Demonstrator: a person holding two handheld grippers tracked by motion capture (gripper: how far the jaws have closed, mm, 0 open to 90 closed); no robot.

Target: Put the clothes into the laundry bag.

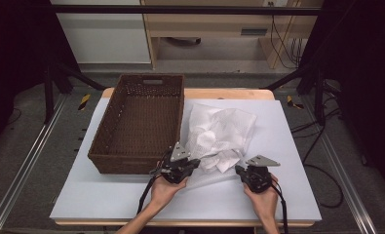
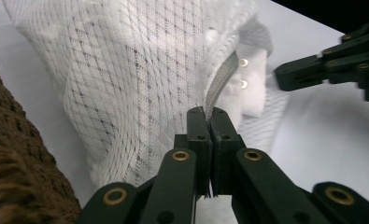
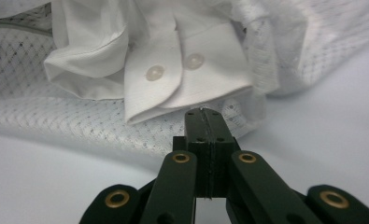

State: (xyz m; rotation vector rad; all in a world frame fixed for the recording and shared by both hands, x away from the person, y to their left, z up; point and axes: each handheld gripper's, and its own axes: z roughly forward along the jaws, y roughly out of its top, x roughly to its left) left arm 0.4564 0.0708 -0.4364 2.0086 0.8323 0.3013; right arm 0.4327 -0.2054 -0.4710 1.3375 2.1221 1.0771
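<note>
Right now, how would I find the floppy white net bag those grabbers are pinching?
Find the big brown woven basket on the pale table. Right beside it, on its right, lies the white mesh bag, crumpled with a white shirt cuff poking out. It is the soft, see-through, holey thing there.

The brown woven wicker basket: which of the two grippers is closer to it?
Left. The left gripper sits just off the brown woven wicker basket's near right corner, pinching the white mesh laundry bag's edge. The right gripper lies farther right, across the bag's opening.
</note>
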